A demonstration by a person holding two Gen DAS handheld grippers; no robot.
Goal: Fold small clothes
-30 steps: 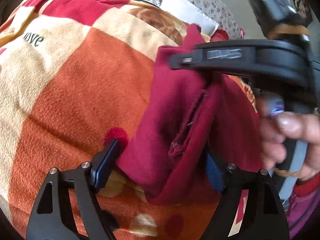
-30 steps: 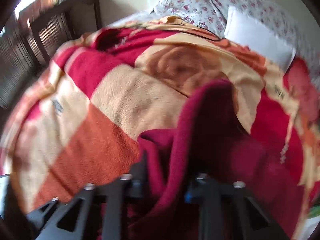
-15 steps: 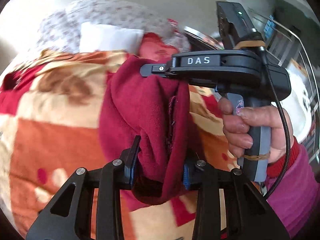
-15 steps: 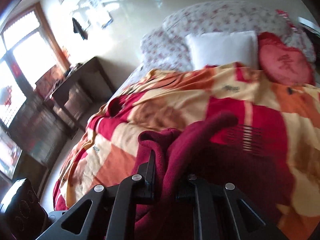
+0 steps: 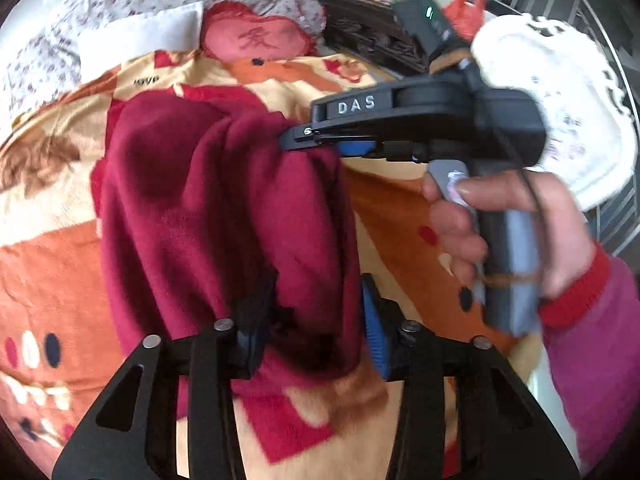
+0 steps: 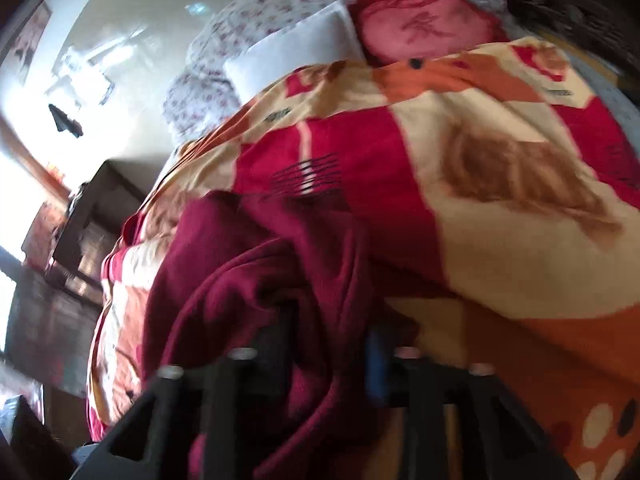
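On my left, the left gripper (image 5: 312, 328) is clamped on the lower edge of the maroon garment (image 5: 224, 208), which hangs bunched above the patterned blanket (image 5: 52, 264) on the bed. To do this fold well, I'd judge I need both held edges level and pulled gently apart so the cloth drapes flat before I lower it. Over to the right, the right gripper (image 5: 296, 136) is pinched on the garment's upper edge, with the person's hand (image 5: 500, 232) around its handle. I'd bring it down evenly, or the fleece will likely bunch
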